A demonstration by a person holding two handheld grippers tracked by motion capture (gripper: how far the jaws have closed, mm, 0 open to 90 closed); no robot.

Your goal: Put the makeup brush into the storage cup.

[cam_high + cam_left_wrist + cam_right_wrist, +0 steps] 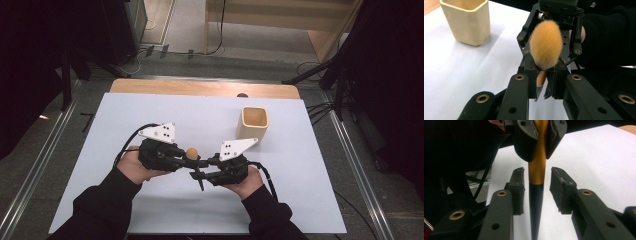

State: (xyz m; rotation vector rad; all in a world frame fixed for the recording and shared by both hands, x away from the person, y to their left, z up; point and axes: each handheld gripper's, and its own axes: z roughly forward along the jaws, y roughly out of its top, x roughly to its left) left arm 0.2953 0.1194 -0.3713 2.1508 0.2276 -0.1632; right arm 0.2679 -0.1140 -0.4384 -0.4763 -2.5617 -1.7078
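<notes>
**Brush handover above the table, right jaws not yet gripping**

We hold a makeup brush with a fluffy orange head, gold ferrule and tapered black handle (536,195) in the air between both grippers. Left gripper (543,75) is clamped on the ferrule. Right gripper (536,187) has its jaws apart, either side of the handle, pads not touching. Risk: if left lets go before right bites, the brush may drop; an off-centre squeeze could tilt it. The cream square plastic cup (253,123) looks empty.

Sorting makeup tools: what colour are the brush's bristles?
Orange-tan bristles, paler at the tips; left gripper view shows them best.
</notes>
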